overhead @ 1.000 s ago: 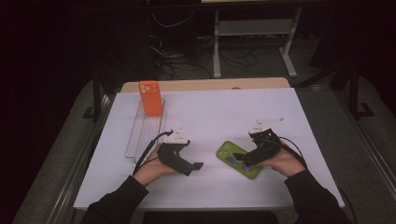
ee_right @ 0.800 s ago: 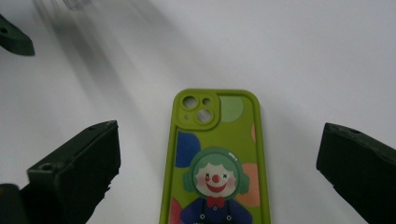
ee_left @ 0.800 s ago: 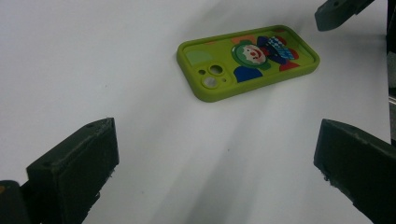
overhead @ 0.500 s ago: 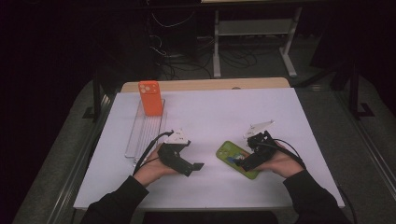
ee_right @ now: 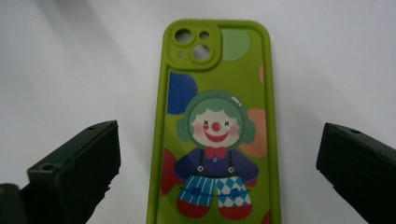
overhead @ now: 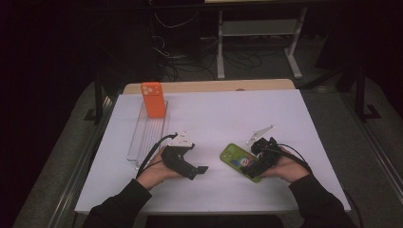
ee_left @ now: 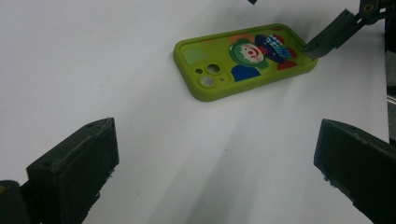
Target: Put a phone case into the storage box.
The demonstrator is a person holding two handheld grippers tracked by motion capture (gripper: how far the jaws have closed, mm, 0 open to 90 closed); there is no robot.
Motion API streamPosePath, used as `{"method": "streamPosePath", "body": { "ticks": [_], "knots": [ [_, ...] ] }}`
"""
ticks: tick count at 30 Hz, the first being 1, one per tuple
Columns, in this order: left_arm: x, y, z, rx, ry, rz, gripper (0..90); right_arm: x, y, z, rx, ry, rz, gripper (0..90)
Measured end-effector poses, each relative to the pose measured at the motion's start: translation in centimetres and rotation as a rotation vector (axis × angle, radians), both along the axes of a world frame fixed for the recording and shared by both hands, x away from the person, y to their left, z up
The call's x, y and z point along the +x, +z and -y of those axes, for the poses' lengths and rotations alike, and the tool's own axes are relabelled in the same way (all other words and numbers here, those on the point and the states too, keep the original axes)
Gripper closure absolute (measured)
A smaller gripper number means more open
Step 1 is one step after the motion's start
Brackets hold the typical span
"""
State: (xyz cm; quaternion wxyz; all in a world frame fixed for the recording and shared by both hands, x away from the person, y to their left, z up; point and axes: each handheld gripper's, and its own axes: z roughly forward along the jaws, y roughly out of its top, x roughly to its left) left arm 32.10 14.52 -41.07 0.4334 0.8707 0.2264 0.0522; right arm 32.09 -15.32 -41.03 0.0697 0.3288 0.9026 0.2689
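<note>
- A white table [overhead: 285, 114] stands in a dark room, with cables and a metal frame on the floor beyond its far edge.
- The green phone case [overhead: 237, 159] lies flat on the near right part of the table, printed side up, just in front of the person's right hand.
- The right gripper view shows what the high view cannot: the print is a clown with green hair, a red nose and blue dungarees, among coloured circles, and the camera cut-out sits at the end farthest from that gripper.
- The right gripper [overhead: 253, 167] hangs over the near end of the green phone case; in its own view the 2 black jaws stand wide apart, 1 on each side of the case, gripping nothing.
- The left gripper view adds the side look: the case's raised rim, and 1 jaw tip of the right gripper right at the case's edge; whether it touches cannot be told.
- The left gripper [overhead: 196, 170] sits to the left of the case, pointing toward it, its jaws spread wide over bare table with nothing between them.
- Farther out, at the far left, the high view shows an orange phone case [overhead: 153, 99] standing upright at the far end of a clear tray [overhead: 142, 142].
</note>
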Motion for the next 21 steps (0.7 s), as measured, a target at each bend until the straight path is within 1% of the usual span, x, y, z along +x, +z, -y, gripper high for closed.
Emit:
{"method": "streamPosePath", "body": {
  "ticks": [6,12,21],
  "knots": [
    [0.0,-0.1,0.1,-0.002,0.0,-0.005,0.0,-0.1,-0.6,-0.3,-0.036,0.004,-0.033,0.0],
    [0.0,-0.1,0.1,-0.002,0.005,-0.01,0.0,-0.1,-1.3,-0.5,-0.091,-0.003,-0.05,0.0],
    [0.0,-0.1,0.2,-0.006,0.004,-0.023,0.0,0.2,-2.0,-0.6,-0.102,0.0,-0.072,3.0]
  ]
}}
